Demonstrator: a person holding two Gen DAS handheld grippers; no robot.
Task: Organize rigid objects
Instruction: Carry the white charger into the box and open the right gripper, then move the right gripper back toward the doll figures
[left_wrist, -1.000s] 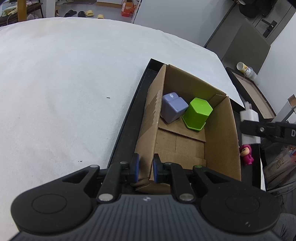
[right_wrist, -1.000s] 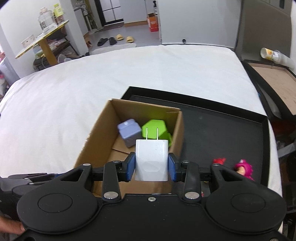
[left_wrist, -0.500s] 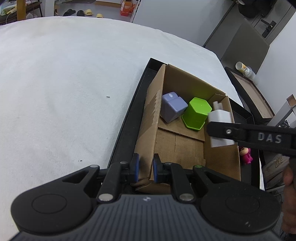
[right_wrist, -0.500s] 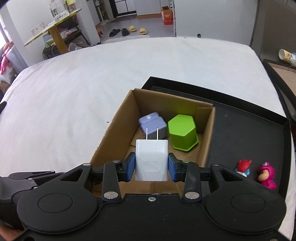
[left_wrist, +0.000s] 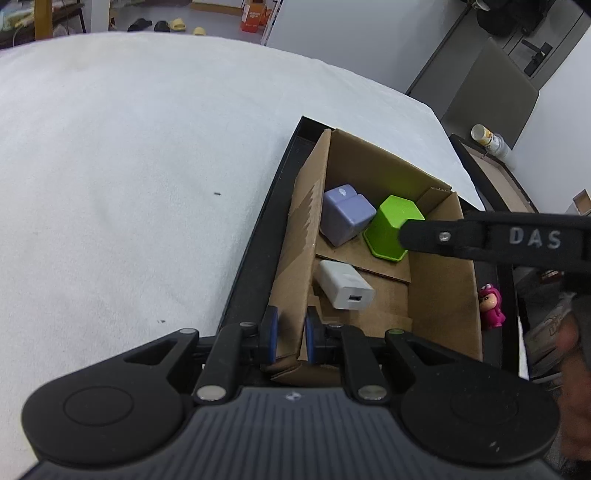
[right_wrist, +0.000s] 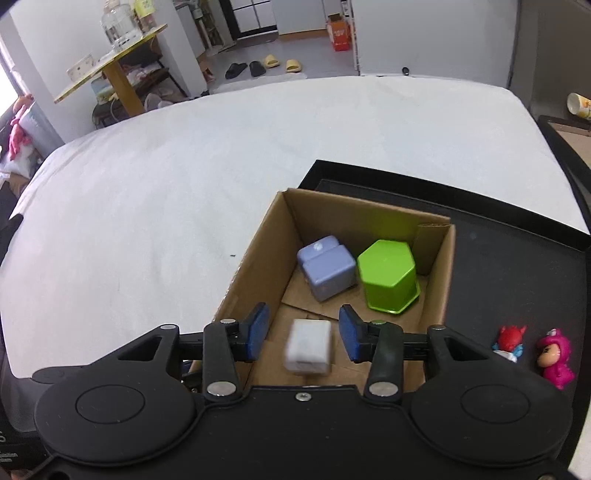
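Note:
A cardboard box (left_wrist: 439, 291) (right_wrist: 258, 266) stands on a black tray (right_wrist: 517, 266). Inside it are a lilac cube (left_wrist: 347, 214) (right_wrist: 327, 267), a green hexagonal pot (left_wrist: 391, 227) (right_wrist: 388, 275) and a white charger (left_wrist: 345, 284) (right_wrist: 307, 347). My left gripper (left_wrist: 290, 339) is shut on the box's near wall. My right gripper (right_wrist: 303, 332) hangs over the box with its jaws opening. The charger, blurred, is loose below them, touching neither pad, and lies on the box floor in the left wrist view. A finger of the right gripper (left_wrist: 480, 236) crosses over the green pot.
Two small figurines, pink (right_wrist: 554, 358) (left_wrist: 491, 306) and red (right_wrist: 509, 341), stand on the tray right of the box. White cloth (right_wrist: 221, 166) covers the surface to the left. A second tray (left_wrist: 495, 181) and a paper cup (left_wrist: 489, 139) lie beyond on the right.
My right gripper came over the box with the charger and let it go; the charger now lies on the box floor. The left gripper kept still on the box wall.

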